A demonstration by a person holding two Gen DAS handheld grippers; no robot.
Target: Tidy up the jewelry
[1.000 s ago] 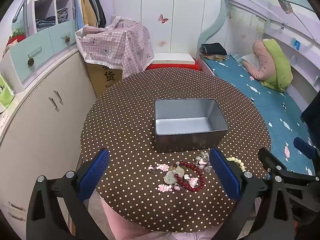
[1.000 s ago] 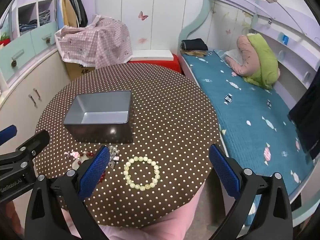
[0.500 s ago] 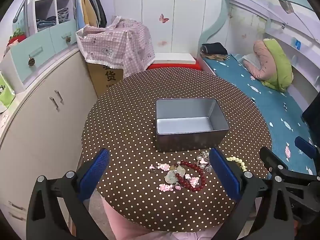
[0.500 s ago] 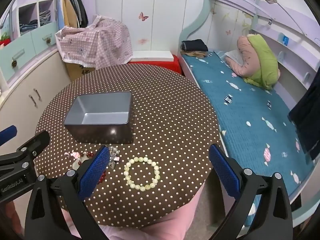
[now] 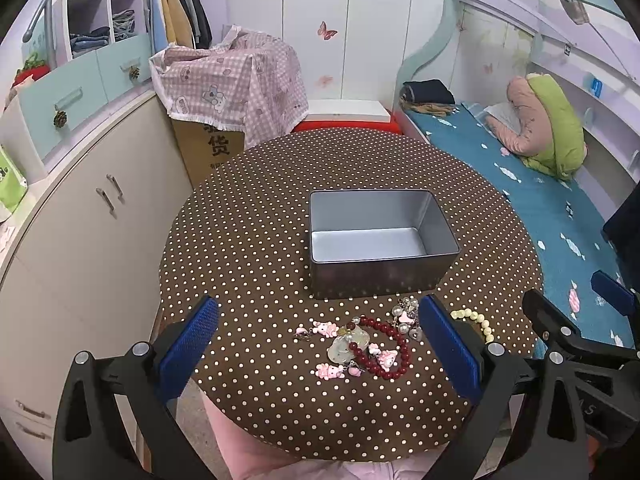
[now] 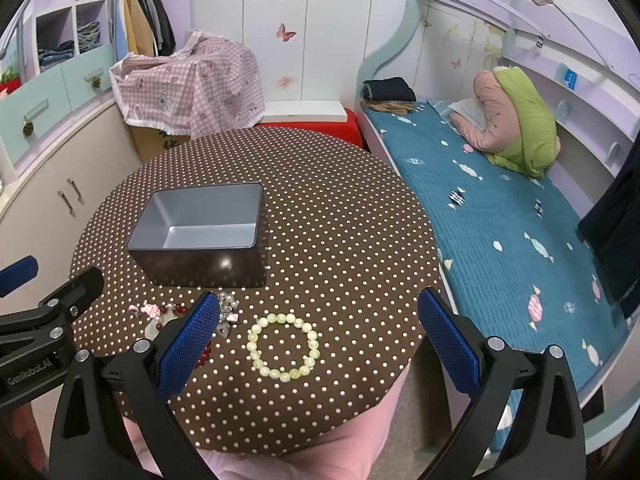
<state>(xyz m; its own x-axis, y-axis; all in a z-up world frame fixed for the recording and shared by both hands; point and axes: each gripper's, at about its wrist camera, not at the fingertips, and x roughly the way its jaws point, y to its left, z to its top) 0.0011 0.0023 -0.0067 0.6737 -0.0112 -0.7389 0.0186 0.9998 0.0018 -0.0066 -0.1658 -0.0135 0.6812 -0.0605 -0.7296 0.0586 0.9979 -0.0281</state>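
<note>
An empty grey metal tin (image 5: 380, 236) stands on the round brown polka-dot table (image 5: 248, 232); it also shows in the right wrist view (image 6: 200, 228). In front of it lies a pile of jewelry: a red bead bracelet (image 5: 394, 350), pink charms (image 5: 326, 330), a pale pendant (image 5: 344, 346) and a silver pearl piece (image 5: 406, 314). A cream bead bracelet (image 6: 284, 346) lies apart on the right. My left gripper (image 5: 320, 344) is open, above the pile. My right gripper (image 6: 316, 340) is open, above the cream bracelet.
A cabinet (image 5: 80, 216) stands left of the table. A bed with a blue cover (image 6: 500, 216) runs along the right. A cardboard box under a pink checked cloth (image 5: 232, 80) stands behind the table. The table's near edge is just below the grippers.
Both views have shifted very slightly; the grippers stay open and the jewelry and tin have not moved.
</note>
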